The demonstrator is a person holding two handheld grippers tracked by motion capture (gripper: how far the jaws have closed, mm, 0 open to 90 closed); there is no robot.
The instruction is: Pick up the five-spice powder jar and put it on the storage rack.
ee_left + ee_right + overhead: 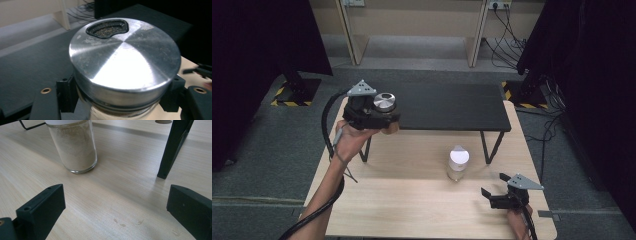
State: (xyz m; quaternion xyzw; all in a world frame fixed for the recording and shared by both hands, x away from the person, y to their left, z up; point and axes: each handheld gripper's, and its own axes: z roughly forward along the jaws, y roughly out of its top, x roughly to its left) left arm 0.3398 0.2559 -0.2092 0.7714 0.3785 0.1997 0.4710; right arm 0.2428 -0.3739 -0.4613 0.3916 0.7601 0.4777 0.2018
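The left forearm comes in from the bottom left of the high view and rises at a slant. Its hand [349, 140] holds the left gripper [379, 119] raised over the table's [412, 210] left rear corner, at the left end of the black shelf [452, 107]. The jaws are closed on a jar [125, 67], clamped on its sides just under the lid. In the left gripper view the brushed steel lid has a kidney-shaped opening near its far edge, with dark grains showing in it. The jar sits upright in the grip, lid upward, clear of the table.

The right hand [517, 217] rests low at the table's near right corner. The right gripper [493, 184] points toward the middle of the table, its jaws spread wide with nothing between them, just above the wood.

A second jar [73, 147], with a white lid and pale powder inside, stands upright on the table in front of the shelf, between the shelf's legs, and well ahead of the right gripper. One black shelf leg [173, 147] stands to its right in the right gripper view.

No label, brand or writing can be read on either jar or on the grippers.
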